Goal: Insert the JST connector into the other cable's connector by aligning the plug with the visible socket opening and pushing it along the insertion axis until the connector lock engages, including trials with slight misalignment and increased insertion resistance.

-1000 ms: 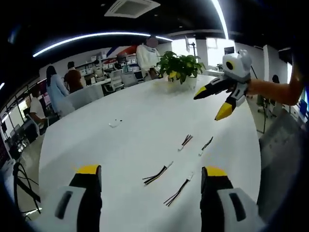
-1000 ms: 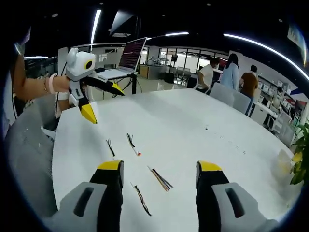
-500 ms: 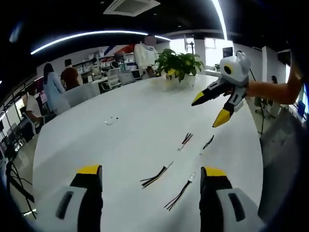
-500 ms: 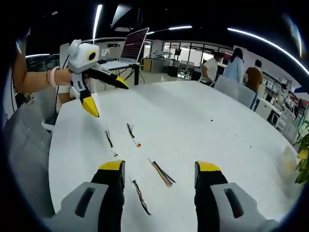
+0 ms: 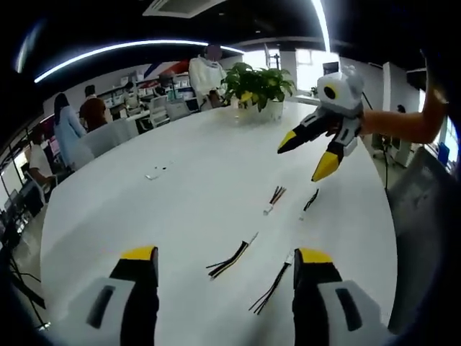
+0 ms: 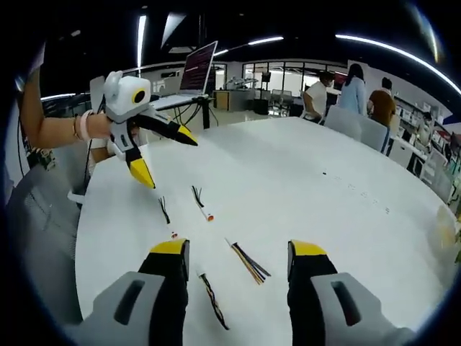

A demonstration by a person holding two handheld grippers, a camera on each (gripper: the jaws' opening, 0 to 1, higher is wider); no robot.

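Both grippers hovered with jaws spread wide and empty, left gripper (image 5: pixel 223 261), right gripper (image 6: pixel 239 251), four short cables (image 5: pixel 230 259) lay apart mid white table (image 5: pixel 180 194), bare tabletop all around, table edge (image 6: pixel 79 216) near the left-hand cables

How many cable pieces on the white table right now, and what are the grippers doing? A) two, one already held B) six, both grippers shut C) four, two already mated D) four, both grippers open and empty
D: four separate cable pieces lie apart on the table; the left gripper and right gripper both have spread, empty jaws.
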